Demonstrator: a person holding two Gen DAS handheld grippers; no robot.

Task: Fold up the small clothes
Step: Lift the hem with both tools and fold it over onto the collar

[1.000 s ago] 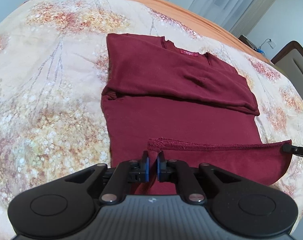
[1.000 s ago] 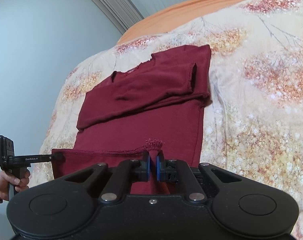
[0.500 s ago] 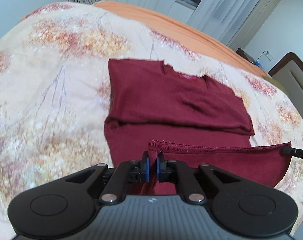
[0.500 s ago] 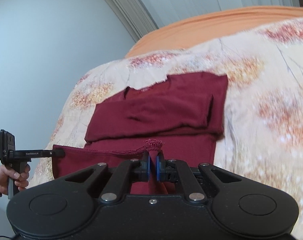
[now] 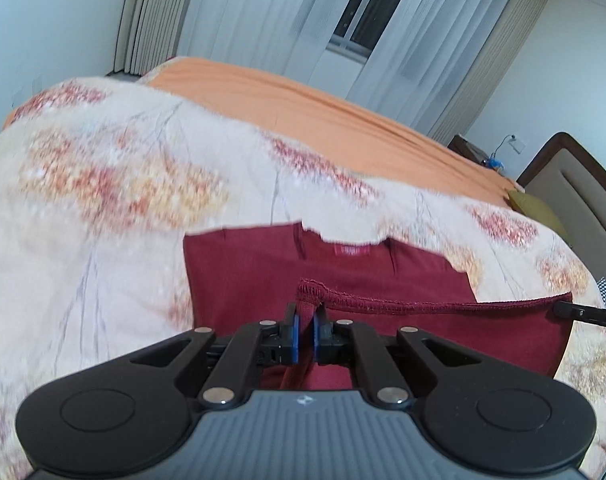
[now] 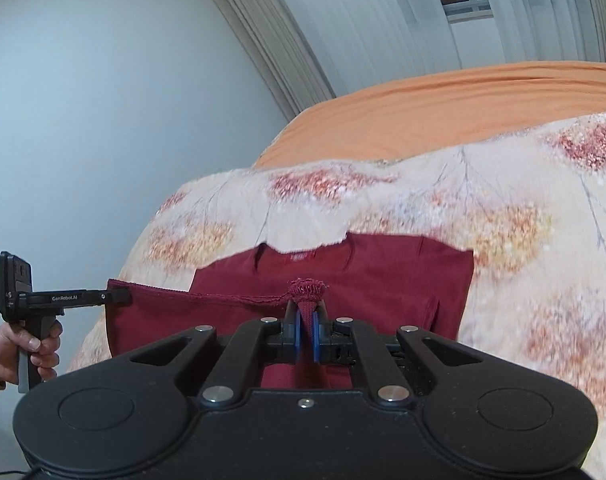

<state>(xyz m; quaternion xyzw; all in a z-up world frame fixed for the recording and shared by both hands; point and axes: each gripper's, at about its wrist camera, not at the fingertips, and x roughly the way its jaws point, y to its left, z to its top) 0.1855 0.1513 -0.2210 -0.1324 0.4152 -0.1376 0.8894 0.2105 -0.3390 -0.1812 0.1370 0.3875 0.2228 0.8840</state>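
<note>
A dark red shirt (image 5: 255, 264) lies flat on the bed, collar and label (image 5: 351, 250) at the far side. My left gripper (image 5: 305, 316) is shut on one end of its bottom hem (image 5: 423, 307). The hem is lifted off the bed and stretched taut across to my right gripper (image 5: 563, 309), which pinches the other corner. In the right wrist view my right gripper (image 6: 306, 316) is shut on a bunched hem corner, and the left gripper (image 6: 121, 295) holds the far corner. The raised lower half hangs over the shirt (image 6: 383, 276) and hides its middle.
A floral quilt (image 5: 143, 184) covers the bed, with an orange sheet (image 5: 303, 96) beyond it. A padded headboard (image 5: 575, 184) stands at the right, curtains and a window behind. A person's hand (image 6: 23, 348) grips the left gripper's handle near a pale wall.
Both grippers have risen and carried the stretched hem toward the collar. The raised lower half now covers the folded sleeves and most of the shirt's body.
</note>
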